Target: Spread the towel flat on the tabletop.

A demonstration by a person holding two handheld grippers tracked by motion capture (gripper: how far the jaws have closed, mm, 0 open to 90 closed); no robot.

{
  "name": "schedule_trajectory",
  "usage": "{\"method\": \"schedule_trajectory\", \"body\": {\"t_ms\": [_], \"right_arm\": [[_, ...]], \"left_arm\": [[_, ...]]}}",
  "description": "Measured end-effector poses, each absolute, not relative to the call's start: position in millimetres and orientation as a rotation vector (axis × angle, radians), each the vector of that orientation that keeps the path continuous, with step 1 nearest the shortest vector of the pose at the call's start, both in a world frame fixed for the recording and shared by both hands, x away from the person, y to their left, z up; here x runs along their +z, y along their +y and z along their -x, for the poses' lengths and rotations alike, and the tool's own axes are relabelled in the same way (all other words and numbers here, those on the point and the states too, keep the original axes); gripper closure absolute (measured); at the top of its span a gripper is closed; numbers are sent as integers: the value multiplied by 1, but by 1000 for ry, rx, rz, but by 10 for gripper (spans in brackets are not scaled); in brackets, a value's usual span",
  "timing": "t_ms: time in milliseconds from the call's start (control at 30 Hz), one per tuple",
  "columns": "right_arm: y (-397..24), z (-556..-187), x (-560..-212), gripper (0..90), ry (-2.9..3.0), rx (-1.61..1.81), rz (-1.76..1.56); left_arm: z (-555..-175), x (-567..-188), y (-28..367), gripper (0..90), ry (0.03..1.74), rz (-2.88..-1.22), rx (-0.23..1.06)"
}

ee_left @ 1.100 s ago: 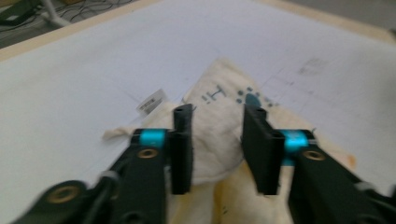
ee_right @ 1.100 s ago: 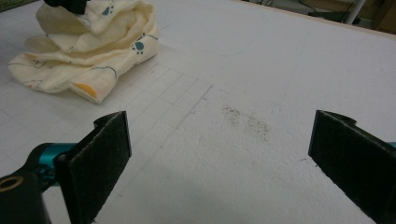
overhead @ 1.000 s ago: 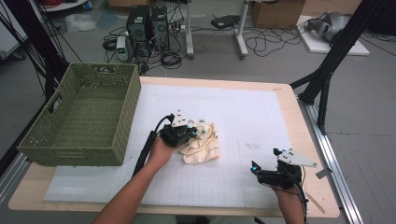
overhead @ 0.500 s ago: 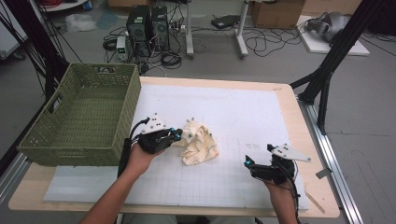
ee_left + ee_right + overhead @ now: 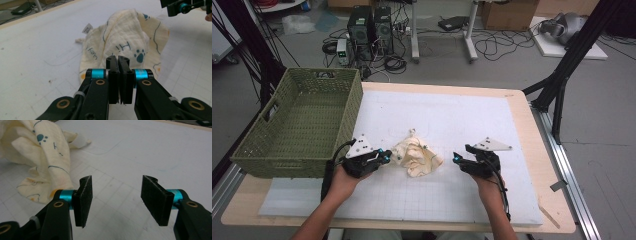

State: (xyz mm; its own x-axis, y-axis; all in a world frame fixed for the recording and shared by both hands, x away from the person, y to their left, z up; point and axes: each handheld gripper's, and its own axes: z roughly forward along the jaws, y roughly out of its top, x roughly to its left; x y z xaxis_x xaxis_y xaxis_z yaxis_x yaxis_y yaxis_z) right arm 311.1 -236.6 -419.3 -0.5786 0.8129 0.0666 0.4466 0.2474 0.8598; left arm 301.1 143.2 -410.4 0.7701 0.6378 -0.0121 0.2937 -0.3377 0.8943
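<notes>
Left to right: green basket (image 5: 297,120); your left gripper (image 5: 384,157), jaws pressed together, empty; crumpled cream cloth (image 5: 416,157) mid-mat between both grippers; your right gripper (image 5: 458,160), jaws spread. Left gripper view alone reveals "Hi" and "Hey" printed on the cloth.

cloth (image 5: 37,157): cut off at top-left edge | basket (image 5: 272,150): interior of near wall hidden

Lab: computer towers (image 5: 371,24), floor cables (image 5: 492,47)
</notes>
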Motion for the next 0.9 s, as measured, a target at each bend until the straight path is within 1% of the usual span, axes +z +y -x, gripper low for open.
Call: {"method": "schedule_trajectory", "body": {"t_ms": [167, 400, 467, 500, 533, 600, 633, 667, 700, 800, 900], "right_arm": [[-205, -328, -425, 425, 2213, 1285, -1110], [-157, -342, -445, 368, 2395, 1284, -1059], [-146, -343, -450, 389, 2441, 1216, -1020], [-144, -341, -450, 444, 2437, 1209, -1002], [-144, -341, -449, 537, 2448, 1219, -992], [-145, -341, -450, 752, 2498, 1266, -1009], [-145, -340, -449, 798, 2505, 1268, -1009], [-145, -337, -448, 833, 2507, 1245, -985], [-145, -335, -445, 848, 2504, 1214, -958], [-156, -327, -438, 852, 2480, 1150, -915], [-178, -316, -430, 851, 2448, 1098, -915]], "left_arm": [[-299, -414, 151, 868, 722, -1932, 430], [-299, -417, 156, 865, 732, -1924, 434], [-299, -417, 158, 865, 739, -1917, 435], [-299, -418, 159, 865, 739, -1916, 437], [-299, -418, 159, 864, 743, -1909, 436], [-299, -418, 160, 864, 745, -1907, 436], [-299, -418, 161, 864, 747, -1907, 438], [-299, -417, 162, 865, 746, -1908, 441], [-299, -418, 162, 865, 747, -1906, 441], [-297, -418, 161, 865, 736, -1909, 432], [-295, -420, 154, 865, 711, -1925, 411]]}}
